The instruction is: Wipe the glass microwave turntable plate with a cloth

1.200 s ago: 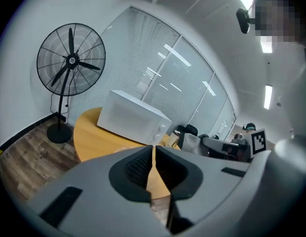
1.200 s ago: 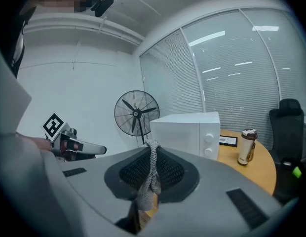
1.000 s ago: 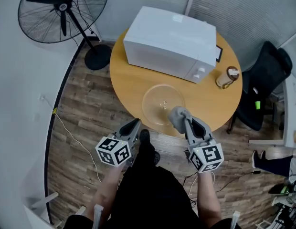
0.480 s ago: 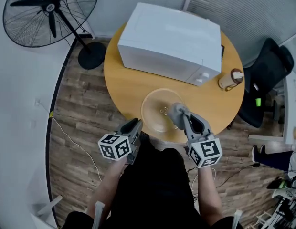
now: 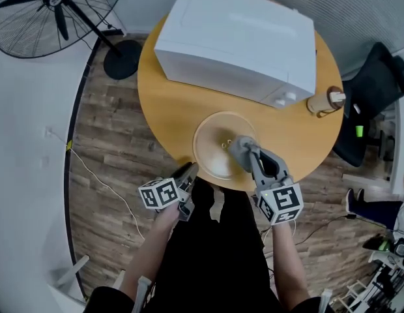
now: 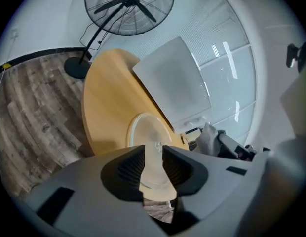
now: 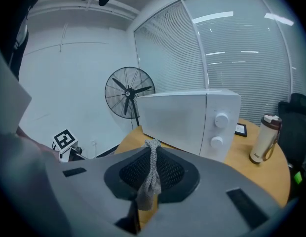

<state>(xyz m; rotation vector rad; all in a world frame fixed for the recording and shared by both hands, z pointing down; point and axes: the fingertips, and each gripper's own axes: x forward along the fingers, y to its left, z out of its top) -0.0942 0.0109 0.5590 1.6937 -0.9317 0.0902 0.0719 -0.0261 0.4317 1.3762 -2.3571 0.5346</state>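
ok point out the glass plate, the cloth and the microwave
glass plate [image 5: 210, 142]: head view, bare left half
cloth [image 7: 151, 177]: right gripper view, middle of the pinched strip
microwave [image 5: 238, 38]: head view, middle of its top

Head view steeply down over round table [image 5: 169, 109]; both gripper views low, close, toward microwave [image 7: 187, 117].

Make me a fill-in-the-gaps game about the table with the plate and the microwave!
1. The glass plate lies on the round wooden ____.
2. The grey cloth is pinched in the ____ gripper.
3. The microwave behind the plate is coloured ____.
4. The fan stands on the ____.

Missing words: table; right; white; floor.
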